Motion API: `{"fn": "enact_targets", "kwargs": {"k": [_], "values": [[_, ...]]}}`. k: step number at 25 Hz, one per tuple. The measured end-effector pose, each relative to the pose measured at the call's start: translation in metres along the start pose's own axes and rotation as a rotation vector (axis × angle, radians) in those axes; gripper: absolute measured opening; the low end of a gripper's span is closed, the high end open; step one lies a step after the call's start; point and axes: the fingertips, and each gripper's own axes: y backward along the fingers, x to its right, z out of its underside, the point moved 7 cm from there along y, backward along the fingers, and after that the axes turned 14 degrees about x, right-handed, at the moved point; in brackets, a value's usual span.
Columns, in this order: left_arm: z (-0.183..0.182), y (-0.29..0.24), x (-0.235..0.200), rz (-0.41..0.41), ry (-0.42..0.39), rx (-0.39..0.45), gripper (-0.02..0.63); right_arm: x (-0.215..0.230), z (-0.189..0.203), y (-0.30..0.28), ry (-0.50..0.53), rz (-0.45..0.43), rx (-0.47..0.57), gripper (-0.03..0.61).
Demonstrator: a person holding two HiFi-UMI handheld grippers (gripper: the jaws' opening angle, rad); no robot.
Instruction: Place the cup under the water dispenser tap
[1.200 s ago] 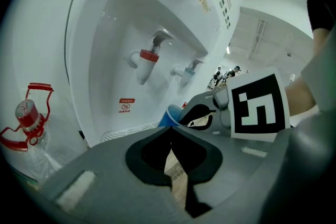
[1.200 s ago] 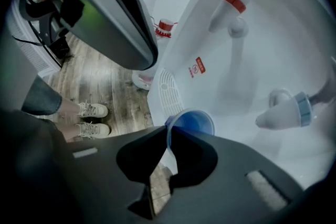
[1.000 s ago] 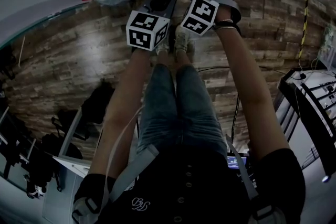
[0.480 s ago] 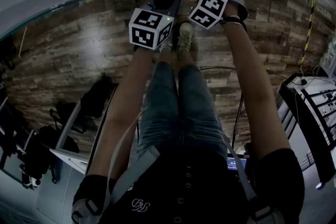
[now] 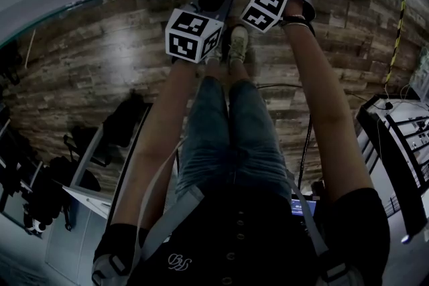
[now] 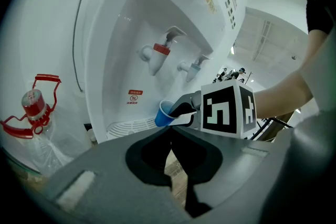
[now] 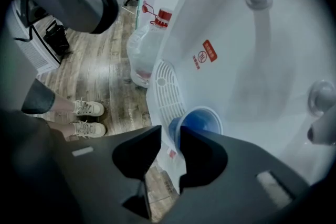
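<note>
On the white front of the water dispenser (image 6: 121, 34), a small red label (image 6: 135, 96) sits at 7 o'clock of the red tap (image 6: 157, 53). Its print is too small to read, and so is the gold mark (image 6: 210, 1) higher up. A blue tap (image 6: 192, 66) juts out at 4 o'clock of the red one. At 9 o'clock in the left gripper view, a clear bottle (image 6: 32, 107) with a red cap and red handle stands beside the dispenser. The person's pale shoes (image 7: 89, 118) are on the wooden floor (image 7: 100, 71) nearby.

The blue cup (image 7: 198, 122) is at the edge of the white drip grille (image 7: 164, 94), below the taps; I cannot tell whether it rests there. The right gripper (image 7: 169, 136) has just been opening its jaws. They stand apart with the cup's near wall between them, grip released. The left gripper (image 6: 170, 132) is clenched on nothing, its tips at 6 o'clock of the cup in its own view.
</note>
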Motion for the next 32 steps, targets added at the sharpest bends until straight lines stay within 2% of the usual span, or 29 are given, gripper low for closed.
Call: {"fn": "enact_targets", "kwargs": {"k": [7, 18, 32], "values": [[-0.001, -0.003, 0.01, 0.03, 0.0, -0.009, 0.005, 0.002, -0.006, 0.011, 0.012, 0.088, 0.053, 0.134], [-0.014, -0.003, 0.024, 0.066, -0.006, 0.02, 0.005, 0.007, -0.013, 0.053, -0.106, 0.147, 0.146, 0.14], [-0.045, 0.023, 0.069, 0.132, -0.076, 0.002, 0.005, 0.007, -0.031, 0.134, -0.238, 0.222, 0.209, 0.14]]}}
